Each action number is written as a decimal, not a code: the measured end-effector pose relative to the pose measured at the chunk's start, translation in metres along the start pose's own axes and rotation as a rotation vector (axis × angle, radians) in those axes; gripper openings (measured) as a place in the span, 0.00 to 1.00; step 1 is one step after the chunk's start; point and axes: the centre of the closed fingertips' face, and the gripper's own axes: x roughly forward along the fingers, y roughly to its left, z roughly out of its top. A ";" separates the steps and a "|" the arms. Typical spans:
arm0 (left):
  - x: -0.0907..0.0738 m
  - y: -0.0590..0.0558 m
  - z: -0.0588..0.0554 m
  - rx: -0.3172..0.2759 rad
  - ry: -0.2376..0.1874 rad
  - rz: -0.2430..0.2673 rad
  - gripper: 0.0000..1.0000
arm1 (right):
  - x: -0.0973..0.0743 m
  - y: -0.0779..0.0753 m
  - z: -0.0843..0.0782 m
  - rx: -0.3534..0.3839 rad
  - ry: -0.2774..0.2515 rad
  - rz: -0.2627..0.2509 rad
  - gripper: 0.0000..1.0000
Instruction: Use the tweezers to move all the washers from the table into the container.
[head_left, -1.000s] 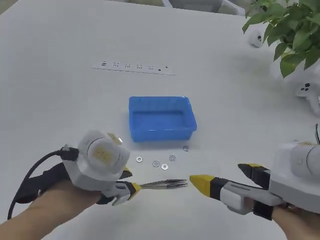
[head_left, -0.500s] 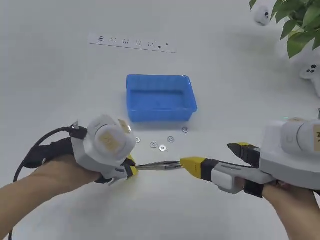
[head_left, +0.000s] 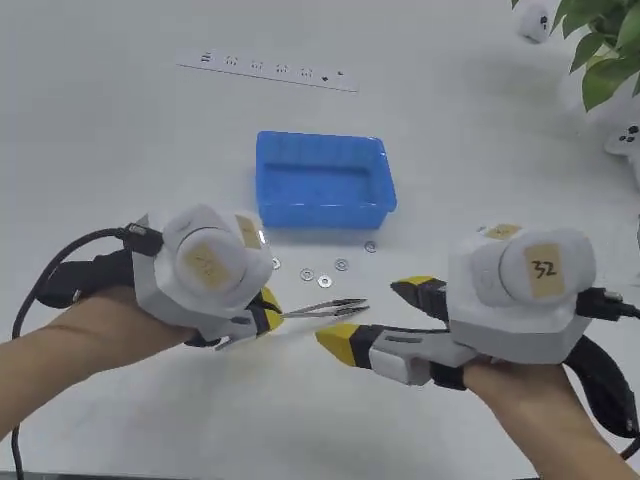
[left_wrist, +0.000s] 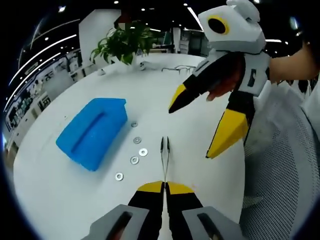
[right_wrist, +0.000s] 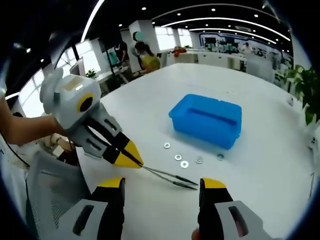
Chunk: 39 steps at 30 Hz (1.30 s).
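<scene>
Thin metal tweezers (head_left: 325, 309) stick out to the right from my left gripper (head_left: 265, 312), which is shut on their handle end, low over the white table. My right gripper (head_left: 370, 313) is open, one yellow-tipped finger on each side of the tweezer tips. Several small washers (head_left: 324, 280) lie in a loose row just in front of the blue container (head_left: 322, 180). In the left gripper view the tweezers (left_wrist: 165, 155) point past the washers (left_wrist: 137, 140), with the right gripper (left_wrist: 195, 127) beyond. In the right gripper view the tweezers (right_wrist: 167, 176) lie between my open jaws.
A white power strip (head_left: 268, 70) lies on the table behind the container. A potted plant (head_left: 600, 50) stands at the far right corner. A black cable (head_left: 60, 260) trails from the left gripper. The table (head_left: 120, 150) is bare to the left of the container.
My right gripper has moved left until its open fingers flank the tweezer tips. The left gripper keeps holding the tweezers in about the same place.
</scene>
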 end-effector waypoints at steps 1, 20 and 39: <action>-0.003 -0.001 0.003 0.004 -0.008 0.004 0.00 | 0.002 0.001 0.000 -0.022 0.007 0.004 0.55; -0.033 -0.020 0.050 0.122 -0.059 -0.004 0.00 | 0.020 0.025 0.001 -0.408 0.102 0.104 0.06; -0.053 -0.016 0.037 -0.206 -0.208 0.119 0.23 | 0.019 0.030 0.007 -0.418 0.069 0.076 0.03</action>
